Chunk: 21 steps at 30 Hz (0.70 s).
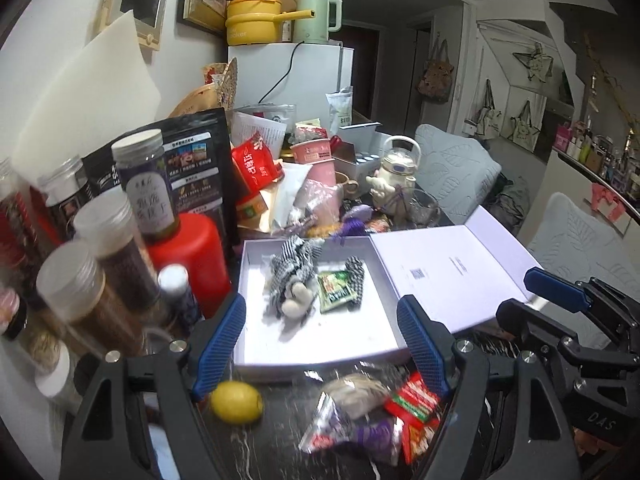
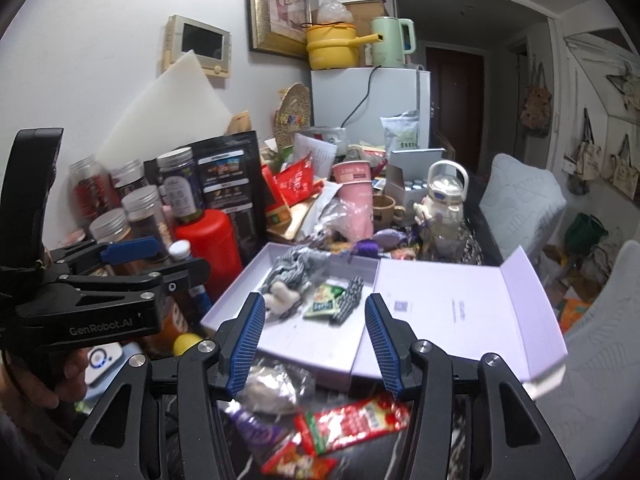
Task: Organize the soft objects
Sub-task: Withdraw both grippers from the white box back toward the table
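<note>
blurred: wrapped snacks (image 1: pixel 360 420) — labels unreadable | cut off: box lid (image 2: pixel 472 312) — far corner smeared

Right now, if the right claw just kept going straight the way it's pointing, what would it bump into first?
Probably the open white box. The right claw is open and empty, aimed down at its floor near the green packet. The snack wrappers lie lower, beneath the fingers. Depth is hard to judge.

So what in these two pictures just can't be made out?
- Snack packets near the left gripper: blurred in both views, print unreadable.
- Lemon: right wrist view shows only a sliver behind that gripper's body.
- Small print on the open box lid: too small in both views.
- Jars at left: the left wrist view's edge blurs them, contents unclear.
</note>
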Tool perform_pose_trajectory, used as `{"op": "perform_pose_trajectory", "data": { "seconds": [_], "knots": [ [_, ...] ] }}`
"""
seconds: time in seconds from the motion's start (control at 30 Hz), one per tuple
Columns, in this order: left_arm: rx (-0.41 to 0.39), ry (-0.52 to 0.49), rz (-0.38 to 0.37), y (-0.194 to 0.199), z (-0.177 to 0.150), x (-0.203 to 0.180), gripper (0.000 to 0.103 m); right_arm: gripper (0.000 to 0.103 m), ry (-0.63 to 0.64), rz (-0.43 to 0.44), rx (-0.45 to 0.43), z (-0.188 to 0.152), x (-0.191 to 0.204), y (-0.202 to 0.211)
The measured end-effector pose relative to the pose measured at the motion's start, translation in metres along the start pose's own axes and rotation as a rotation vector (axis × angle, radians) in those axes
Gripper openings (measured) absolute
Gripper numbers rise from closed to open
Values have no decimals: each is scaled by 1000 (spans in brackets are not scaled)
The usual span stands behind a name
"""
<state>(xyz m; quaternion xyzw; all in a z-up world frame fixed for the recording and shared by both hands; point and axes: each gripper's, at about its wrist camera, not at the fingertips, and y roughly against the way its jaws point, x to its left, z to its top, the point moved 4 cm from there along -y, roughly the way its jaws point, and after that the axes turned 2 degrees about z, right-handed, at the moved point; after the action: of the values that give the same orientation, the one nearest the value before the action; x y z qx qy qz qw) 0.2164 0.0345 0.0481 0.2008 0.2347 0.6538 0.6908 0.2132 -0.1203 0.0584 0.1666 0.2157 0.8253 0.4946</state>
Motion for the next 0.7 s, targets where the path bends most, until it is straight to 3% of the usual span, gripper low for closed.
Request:
{"op": "perform_pose_trajectory", "data": {
  "seconds": [0.37,0.7],
  "knots": [
    [50,-34,-37,18,-47,-14,78,56,-32,-7,28,-44,18,35],
    [147,-2,-56,8,-96,-12,78,56,-102,-19,108,-90,14,35]
  ]
}}
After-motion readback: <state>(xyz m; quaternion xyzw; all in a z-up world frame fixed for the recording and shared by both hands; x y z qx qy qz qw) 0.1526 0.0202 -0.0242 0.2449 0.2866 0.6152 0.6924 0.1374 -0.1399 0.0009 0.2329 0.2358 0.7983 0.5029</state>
